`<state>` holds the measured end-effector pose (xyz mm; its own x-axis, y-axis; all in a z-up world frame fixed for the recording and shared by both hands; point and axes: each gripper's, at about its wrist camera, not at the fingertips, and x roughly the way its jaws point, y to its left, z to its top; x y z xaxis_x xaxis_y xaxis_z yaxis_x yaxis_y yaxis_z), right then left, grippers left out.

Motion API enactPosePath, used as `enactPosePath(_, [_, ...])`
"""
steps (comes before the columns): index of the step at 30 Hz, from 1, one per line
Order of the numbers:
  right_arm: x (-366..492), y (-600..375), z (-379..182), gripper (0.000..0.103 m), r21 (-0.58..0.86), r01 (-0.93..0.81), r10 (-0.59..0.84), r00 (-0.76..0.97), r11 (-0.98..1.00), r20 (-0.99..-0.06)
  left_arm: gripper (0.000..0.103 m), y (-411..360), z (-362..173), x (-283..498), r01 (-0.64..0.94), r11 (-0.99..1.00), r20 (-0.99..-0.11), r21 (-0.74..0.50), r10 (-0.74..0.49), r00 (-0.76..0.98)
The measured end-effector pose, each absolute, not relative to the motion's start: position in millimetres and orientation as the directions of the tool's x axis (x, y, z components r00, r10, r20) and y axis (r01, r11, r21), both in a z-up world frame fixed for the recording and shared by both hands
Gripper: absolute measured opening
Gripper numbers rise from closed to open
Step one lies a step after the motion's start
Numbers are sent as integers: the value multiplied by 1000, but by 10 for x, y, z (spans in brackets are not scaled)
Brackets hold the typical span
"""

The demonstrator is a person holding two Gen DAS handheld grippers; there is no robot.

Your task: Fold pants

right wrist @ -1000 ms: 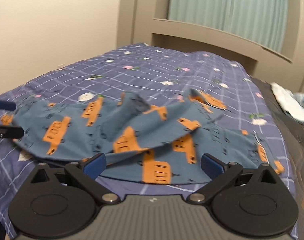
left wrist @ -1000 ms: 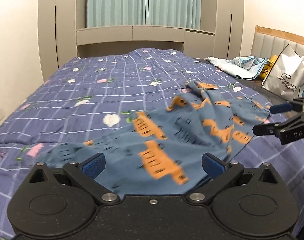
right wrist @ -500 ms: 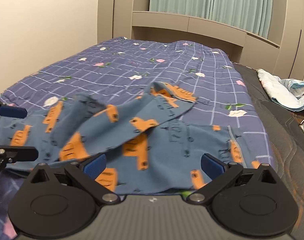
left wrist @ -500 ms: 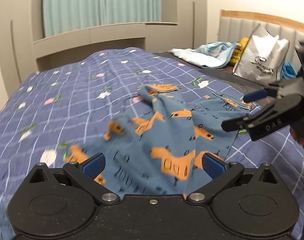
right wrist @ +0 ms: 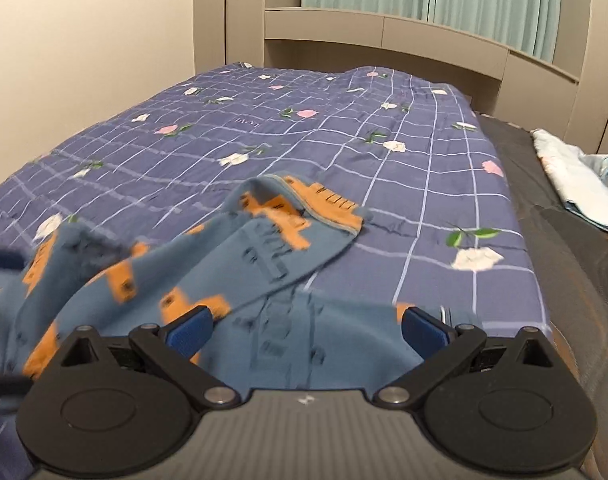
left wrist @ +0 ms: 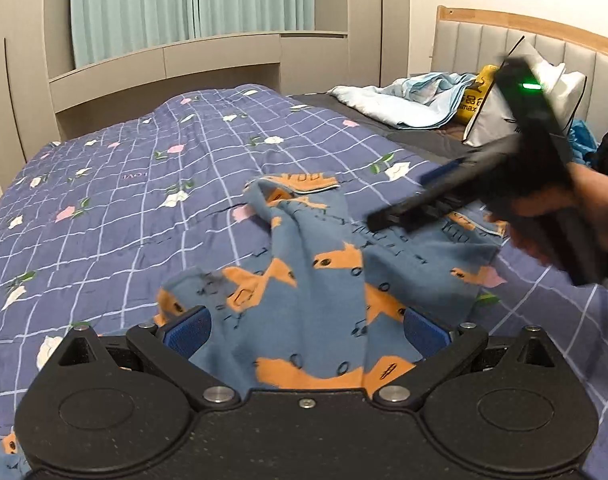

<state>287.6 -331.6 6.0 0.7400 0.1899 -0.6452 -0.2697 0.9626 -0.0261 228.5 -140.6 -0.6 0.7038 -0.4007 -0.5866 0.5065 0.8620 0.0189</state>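
Left wrist view, far left: purple checked quilt (left wrist: 115, 208) with flower print covers the bed, teal curtains (left wrist: 191, 4) behind. Centre: blue pants (left wrist: 324, 280) with orange print lie rumpled on the quilt, one leg end turned up toward the far side. Left gripper (left wrist: 308, 326) low over the near cloth, jaws spread wide, blue pads (left wrist: 187, 328) on either side of the fabric, nothing pinched. Right: right gripper (left wrist: 408, 216), blurred, held in a hand (left wrist: 584, 208) just above the pants; from this angle its jaws cannot be told. White bag (left wrist: 500, 116) and pale bedding (left wrist: 400, 100) by the headboard.

Right wrist view: pants (right wrist: 239, 280) spread beneath the right gripper (right wrist: 308, 326), jaws wide apart, holding nothing. Cloth blurred at left.
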Motion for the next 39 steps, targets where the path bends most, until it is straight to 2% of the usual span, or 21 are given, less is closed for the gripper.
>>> enactPosePath(3, [3202, -3384, 22, 103, 18, -232, 185, 724, 973, -665, 102, -1451, -2, 2323, 500, 866, -601, 15, -391, 697])
enactPosePath(8, [3560, -3421, -20, 103, 12, -168, 130, 711, 986, -691, 102, -1539, -17, 2382, 479, 877, -601, 23, -371, 708])
enactPosePath(13, [3779, -3459, -94, 102, 71, -169, 168, 681, 983, -713, 102, -1623, -21, 2396, 474, 879, -591, 42, -361, 721])
enactPosePath(16, [3819, -3437, -139, 93, 71, -160, 163, 693, 985, -703, 99, -1674, -24, 2377, 476, 877, -581, 63, -356, 732])
enactPosePath(21, [3879, -3407, -196, 83, 100, -154, 180, 695, 983, -696, 85, -1751, -46, 2347, 488, 866, -583, 107, -343, 737])
enactPosePath(28, [3870, -3389, -220, 65, 148, -167, 223, 700, 975, -678, 71, -1819, -74, 2246, 535, 836, -584, 120, -377, 719])
enactPosePath(32, [3871, -3394, -225, 55, 178, -175, 249, 695, 968, -675, 50, -1885, -156, 2241, 564, 816, -618, 128, -379, 689])
enactPosePath(37, [3911, -3466, -250, 53, 228, -134, 255, 696, 964, -671, 42, -1877, -237, 2295, 554, 826, -653, 105, -363, 665])
enactPosePath(39, [3924, -3527, -261, 53, 243, -102, 242, 706, 965, -666, 36, -1868, -262, 2315, 552, 827, -664, 101, -358, 657])
